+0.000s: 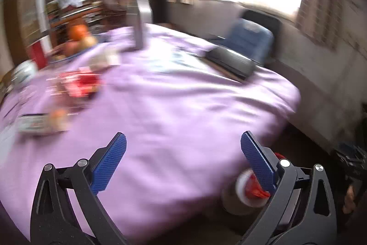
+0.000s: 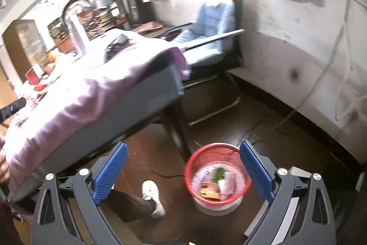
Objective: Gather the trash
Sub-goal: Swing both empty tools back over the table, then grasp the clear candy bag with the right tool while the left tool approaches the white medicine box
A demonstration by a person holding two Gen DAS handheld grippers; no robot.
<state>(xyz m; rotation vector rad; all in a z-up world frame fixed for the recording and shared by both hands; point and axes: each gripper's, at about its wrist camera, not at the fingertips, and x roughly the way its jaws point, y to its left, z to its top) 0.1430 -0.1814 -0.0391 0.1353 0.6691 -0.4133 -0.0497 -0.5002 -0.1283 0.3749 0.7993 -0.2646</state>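
Table (image 1: pixel 160 93): purple cloth, blurred wrappers (image 1: pixel 78 84) at ten o'clock.
Left gripper (image 1: pixel 183 144): spread, empty.
Right gripper (image 2: pixel 183 150): spread, empty.
Risk: fast swing could misjudge a grab.

Left over table (image 1: pixel 174 93); right floorward; bin (image 2: pixel 216 172) shared.

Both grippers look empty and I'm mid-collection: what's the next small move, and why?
Probably move the left gripper forward and left toward the red wrapper on the purple tablecloth. Both grippers are open and hold nothing, the red bin on the floor already holds scraps, and litter remains on the table, though blurred.
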